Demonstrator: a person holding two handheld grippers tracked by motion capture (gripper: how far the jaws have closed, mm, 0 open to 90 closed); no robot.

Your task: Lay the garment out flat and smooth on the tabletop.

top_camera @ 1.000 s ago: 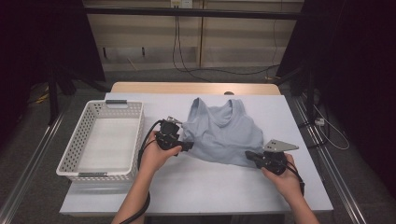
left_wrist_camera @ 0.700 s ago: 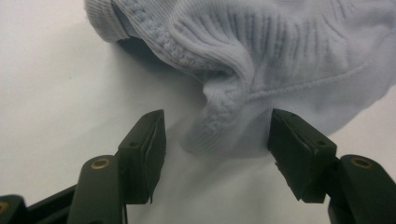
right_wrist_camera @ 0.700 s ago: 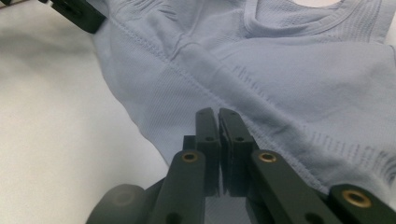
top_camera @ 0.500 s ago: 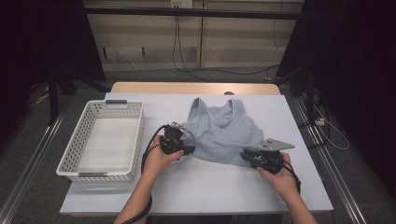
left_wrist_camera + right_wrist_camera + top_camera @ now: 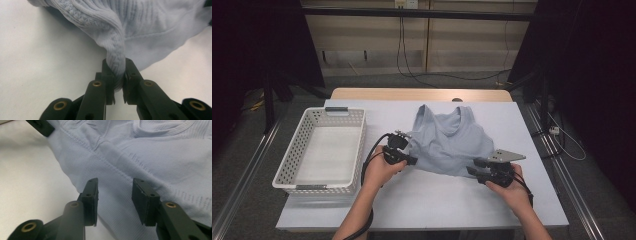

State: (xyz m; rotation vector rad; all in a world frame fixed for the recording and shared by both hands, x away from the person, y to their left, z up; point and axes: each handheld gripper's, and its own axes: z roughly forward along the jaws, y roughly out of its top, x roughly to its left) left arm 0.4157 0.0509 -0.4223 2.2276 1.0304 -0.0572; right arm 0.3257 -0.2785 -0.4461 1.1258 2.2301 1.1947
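Observation:
A light blue ribbed sleeveless top point(image 5: 447, 142) lies spread flat on the white table point(image 5: 422, 200). At its left hem my left gripper point(image 5: 411, 161) has just been closing. In the left gripper view it point(image 5: 119, 75) is shut on a bunched fold of the top point(image 5: 155, 30), which rises a little off the table. My right gripper point(image 5: 473, 167) sits at the top's lower right hem. Its jaws point(image 5: 115, 197) have just been opening and stand apart over the flat cloth point(image 5: 155, 157), with the pads off it.
A white perforated plastic basket point(image 5: 299, 186) with nothing in it stands on the left part of the table. Bare table surface lies in front of the top, near the person. Dark floor and rails flank both sides of the table.
The left hand has edged slightly toward the top's left hem and toward the person. The right hand has stayed in place. The top lies much as before.

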